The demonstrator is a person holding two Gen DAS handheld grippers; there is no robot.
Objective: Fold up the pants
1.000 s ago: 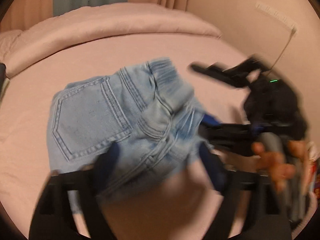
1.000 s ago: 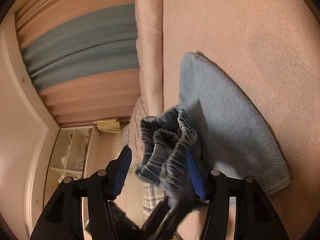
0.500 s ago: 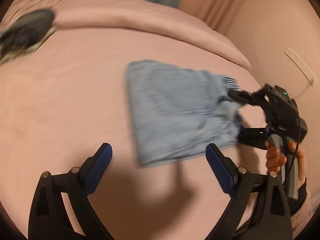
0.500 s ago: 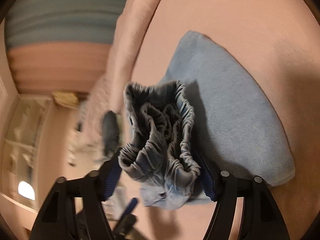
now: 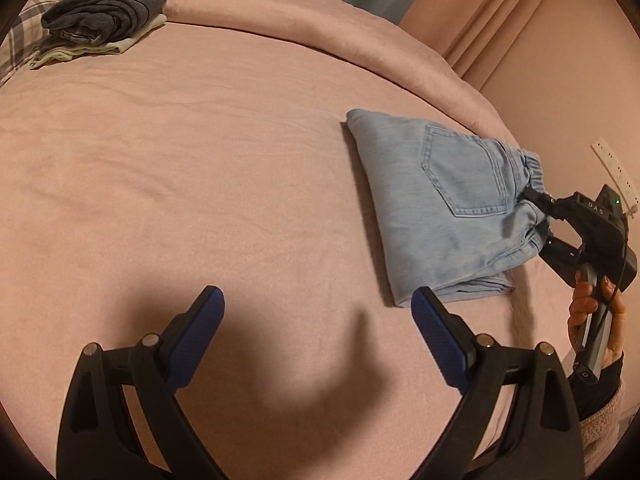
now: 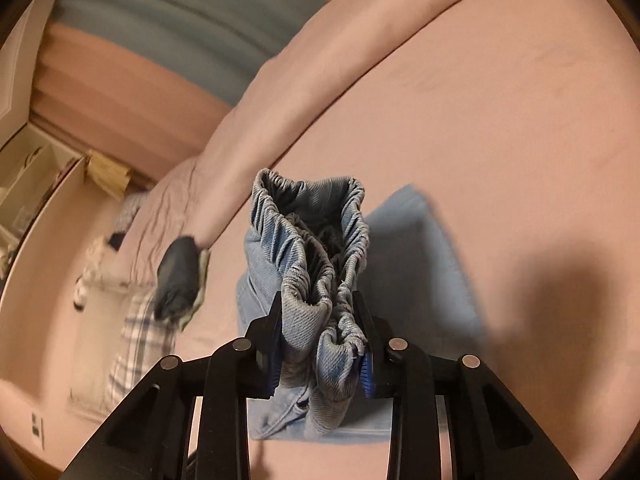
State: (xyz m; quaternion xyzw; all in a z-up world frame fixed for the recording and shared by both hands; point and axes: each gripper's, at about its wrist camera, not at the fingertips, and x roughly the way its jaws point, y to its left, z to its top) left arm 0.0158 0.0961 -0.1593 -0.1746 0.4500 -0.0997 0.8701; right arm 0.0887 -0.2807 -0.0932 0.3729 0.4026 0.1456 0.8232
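- The pants (image 5: 444, 200) are light blue denim, folded into a compact, roughly rectangular bundle that lies on the pink bedspread (image 5: 200, 168), toward the right of the left wrist view.
- The bundle's long axis runs from a smooth folded edge at the far left to the gathered elastic waistband (image 6: 308, 248) at the right; the waistband end points at the right gripper (image 5: 542, 220).
- A stitched back pocket faces up on the top layer. Stacked layer edges show along the near side of the bundle.
- The right gripper is clamped on the waistband: its jaws have just been closing, and the bunched, ruffled denim sits pressed between the blue pads. In the right wrist view the waistband stands up in thick folds.
- A hand (image 5: 596, 320) grips the right gripper's handle; a fuzzy pink cuff shows below it, cut off by the frame edge.
- The left gripper (image 5: 318, 312) hangs above bare bedspread, jaws spread wide with nothing between them. Its ribbed blue pads sit just short of the bundle's near corner, apart from it.
- The right wrist view is blurred away from the waistband; the flat part of the pants is largely hidden behind the folds.
- A stack of folded clothes (image 5: 104, 8), dark grey over pale, lies well apart at the far left, beside a plaid pillow cut off by the lens rim.
- The bedspread is soft, matte and lightly creased.
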